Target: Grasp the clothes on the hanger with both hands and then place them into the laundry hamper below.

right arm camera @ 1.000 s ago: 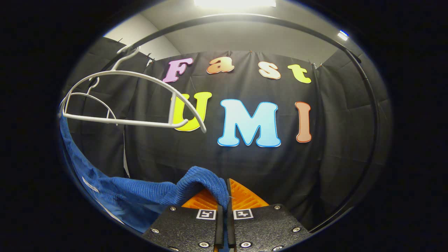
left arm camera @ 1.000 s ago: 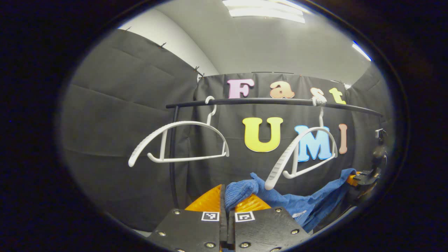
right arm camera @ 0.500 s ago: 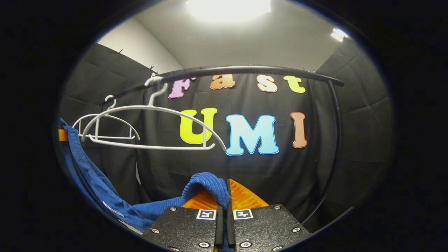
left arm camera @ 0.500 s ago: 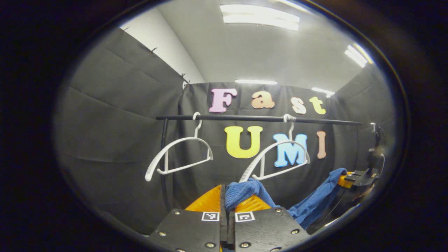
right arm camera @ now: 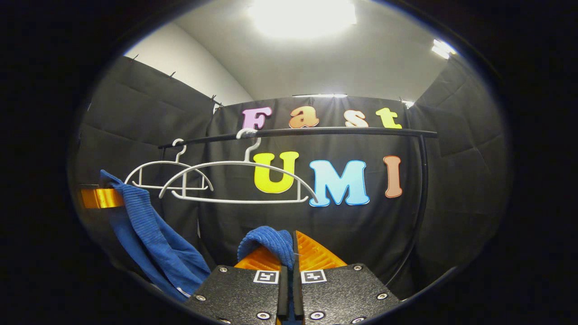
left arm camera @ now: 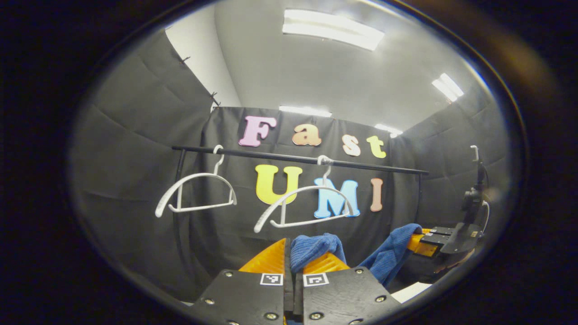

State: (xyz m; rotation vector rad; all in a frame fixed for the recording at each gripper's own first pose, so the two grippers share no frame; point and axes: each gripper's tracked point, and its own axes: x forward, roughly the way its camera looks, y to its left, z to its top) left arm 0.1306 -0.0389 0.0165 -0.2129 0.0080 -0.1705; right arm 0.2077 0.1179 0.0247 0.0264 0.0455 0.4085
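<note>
- Clothes [left arm camera: 316,246]: one blue ribbed garment, clear of both hangers, strung between the two grippers; seen at lower centre and lower right of the left gripper view, and at lower centre and lower left of the right gripper view.
- Left gripper [left arm camera: 292,259]: fingers closed on a fold of the cloth at bottom centre of its own view.
- Right gripper [right arm camera: 291,250]: fingers pinched on another fold at bottom centre of its own view.
- Hangers: two white ones, near hanger [right arm camera: 239,180] and far hanger [left arm camera: 196,194], both bare, hooked on the black rail [left arm camera: 293,159] at mid-frame.
- Step in hand (judged): carrying the garment down to the hamper, which is not visible here. Keep both pinches firm, lower both grippers level and together, keep the sagging middle off the hanger tips, and release only once the cloth is over the opening.
- Room: black cloth walls, grey ceiling with strip lights [left arm camera: 332,34] at top of frame; a pale patch of surface at lower right of the left gripper view.
</note>
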